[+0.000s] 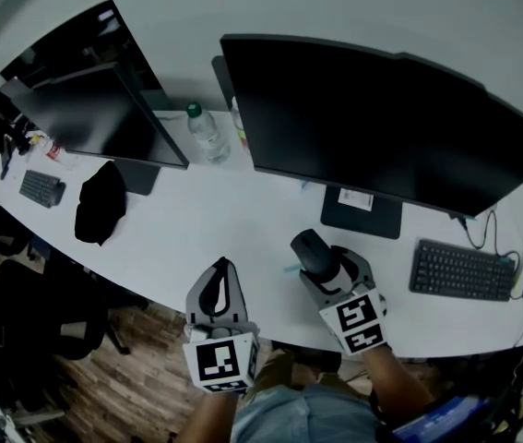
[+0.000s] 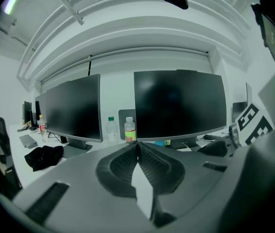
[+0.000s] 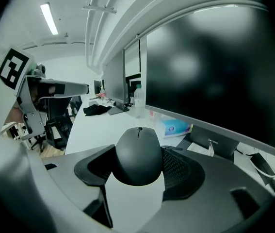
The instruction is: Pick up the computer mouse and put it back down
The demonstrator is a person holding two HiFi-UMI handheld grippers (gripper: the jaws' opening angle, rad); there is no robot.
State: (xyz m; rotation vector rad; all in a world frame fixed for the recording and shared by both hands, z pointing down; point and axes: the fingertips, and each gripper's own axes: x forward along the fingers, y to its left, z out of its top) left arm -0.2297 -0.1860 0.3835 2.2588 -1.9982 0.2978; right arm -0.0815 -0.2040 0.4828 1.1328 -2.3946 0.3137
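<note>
From here I see the right tool [image 1: 321,258] closed on the mouse [image 1: 307,245]: in the right gripper view both pads [image 3: 178,166] sit against its sides, with its rounded back and scroll wheel between the jaws, which stand fairly wide around its body. The mouse is over the near part of the white tabletop [image 1: 215,220], just in front of the stand of the big monitor [image 1: 390,118]. I cannot tell whether its underside touches the surface. The left tool [image 1: 220,268] is beside it to the left, near the tabletop's front edge. Its jaws meet at the tips with nothing between them, as the left gripper view shows. A keyboard [image 1: 462,270] lies to the right of the mouse, well apart from it. Farther back a bottle [image 1: 208,135] stands upright between the big monitor and a second monitor [image 1: 104,118]. A black cloth [image 1: 101,201] lies crumpled near that second monitor's base, with a small keyboard [image 1: 41,188] beyond it at the far left.
</note>
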